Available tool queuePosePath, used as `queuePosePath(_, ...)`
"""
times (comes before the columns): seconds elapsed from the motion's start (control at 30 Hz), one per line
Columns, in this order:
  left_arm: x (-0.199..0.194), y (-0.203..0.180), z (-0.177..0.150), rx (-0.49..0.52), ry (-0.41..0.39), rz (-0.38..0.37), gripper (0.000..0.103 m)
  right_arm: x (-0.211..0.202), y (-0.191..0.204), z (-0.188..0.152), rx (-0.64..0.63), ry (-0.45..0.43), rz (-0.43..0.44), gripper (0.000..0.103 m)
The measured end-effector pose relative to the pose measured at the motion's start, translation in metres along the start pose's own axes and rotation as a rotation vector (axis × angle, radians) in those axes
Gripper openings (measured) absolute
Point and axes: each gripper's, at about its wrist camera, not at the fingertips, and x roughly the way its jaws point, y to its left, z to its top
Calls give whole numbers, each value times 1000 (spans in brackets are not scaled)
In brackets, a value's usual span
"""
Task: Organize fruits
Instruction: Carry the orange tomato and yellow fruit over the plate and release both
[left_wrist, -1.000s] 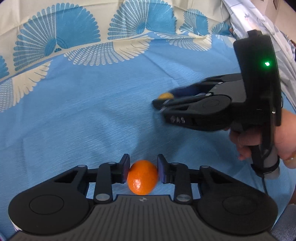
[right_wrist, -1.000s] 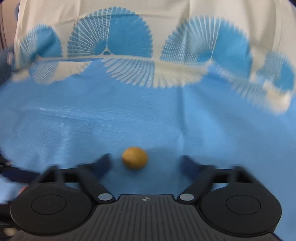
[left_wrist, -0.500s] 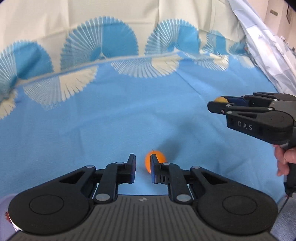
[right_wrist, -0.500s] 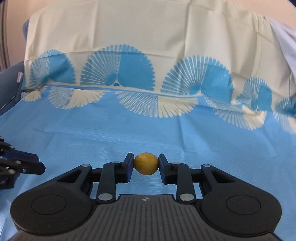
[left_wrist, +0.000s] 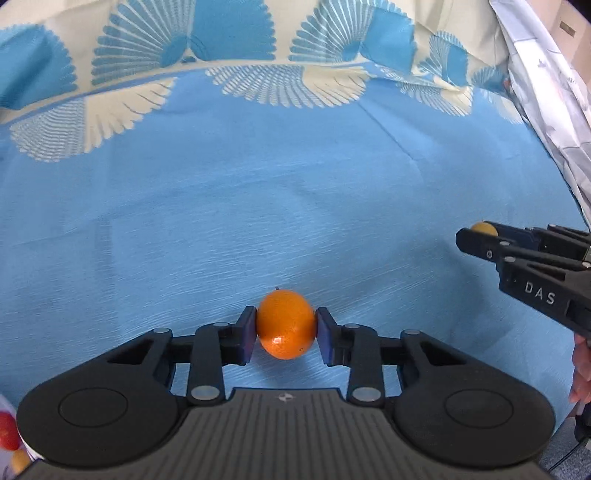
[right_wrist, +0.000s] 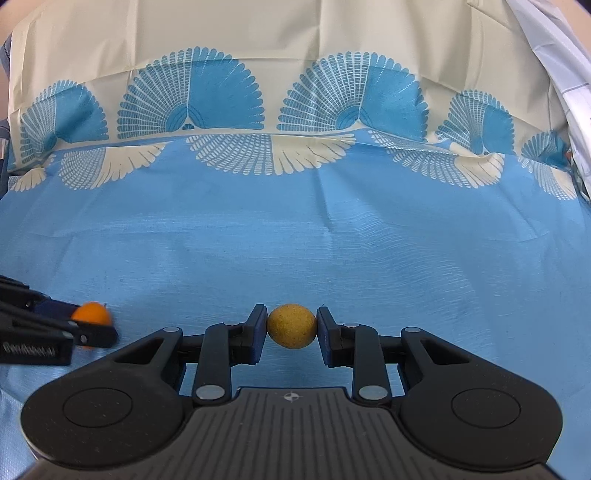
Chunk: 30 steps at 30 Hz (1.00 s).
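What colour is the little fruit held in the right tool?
Dull speckled yellow-brown fruit, clearest in the right wrist view.

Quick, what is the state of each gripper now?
Left gripper: closed on the orange; jaws just opened slightly.
Right gripper: closed on the yellow-brown fruit.

Your left tongs (left_wrist: 286, 334) were matt black plastic; the orange (left_wrist: 285, 324) shone glossy. The yellow fruit (right_wrist: 291, 325) looked dull and speckled, the blue cloth (right_wrist: 295, 240) finely woven.

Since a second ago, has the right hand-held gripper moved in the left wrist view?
Yes. The right hand-held gripper shifted right toward the white cloth, carrying the yellow fruit.
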Motion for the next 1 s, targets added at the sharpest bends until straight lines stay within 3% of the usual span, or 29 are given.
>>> queuePosePath(0.17, -76, 22, -23, -59, -51, 43, 38, -27, 33, 3, -23, -27, 60, 30)
queuePosePath(0.27, -128, 48, -48, -119, -63, 83, 38, -55, 78, 0, -63, -47, 175, 30)
queuePosePath(0.43, -186, 107, -90, -225, -64, 211, 38, -81, 168, -9, -157, -36, 410, 30)
queuePosePath(0.6, -206, 164, -111, -333, -79, 305, 38, -85, 253, -17, -298, -14, 498, 30)
queuePosePath(0.87, -186, 208, -117, -369, -67, 316, 38, -71, 332, -17, -413, 43, 520, 30)
queuePosePath(0.93, -183, 214, -117, -368, -78, 315, 47, -67, 341, -19, -430, 53, 502, 31)
queuePosePath(1.0, -186, 220, -116, -385, -106, 291, 94, -65, 344, -20, -435, 50, 514, 37)
